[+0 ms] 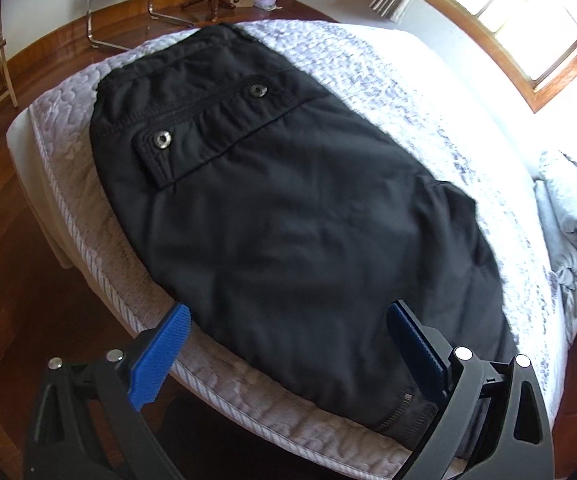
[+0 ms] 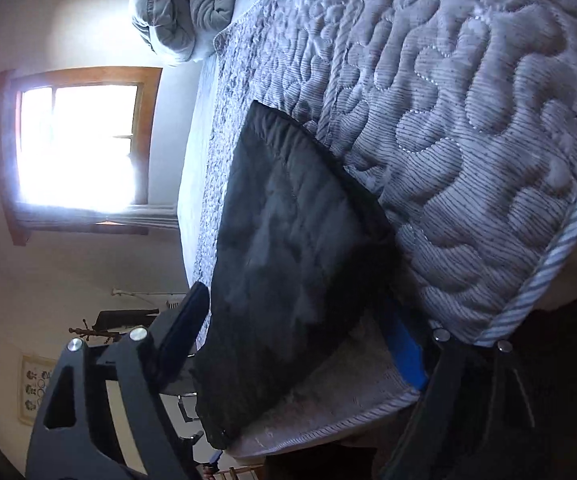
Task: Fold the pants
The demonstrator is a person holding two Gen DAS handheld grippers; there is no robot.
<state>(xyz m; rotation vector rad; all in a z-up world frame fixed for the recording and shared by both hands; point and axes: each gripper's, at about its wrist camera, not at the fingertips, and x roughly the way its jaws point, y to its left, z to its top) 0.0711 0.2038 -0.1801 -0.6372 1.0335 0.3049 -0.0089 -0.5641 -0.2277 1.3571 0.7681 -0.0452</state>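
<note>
Mattress (image 1: 68,184) fills both views, quilted white and grey. Black pants (image 1: 272,208) lie folded flat on it near its edge, two snap buttons up. Grey bedding (image 1: 572,216) sits bunched far off. Left gripper (image 1: 288,344) hovers above the pants' near end, jaws wide, holding nothing. Right gripper (image 2: 304,344) straddles the pants' edge, jaws wide, not pressing.

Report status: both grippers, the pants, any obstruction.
Left gripper open, jaws straddling the black pants. Right gripper open around the pants' edge. Pants flat on the mattress. No obstruction.
</note>
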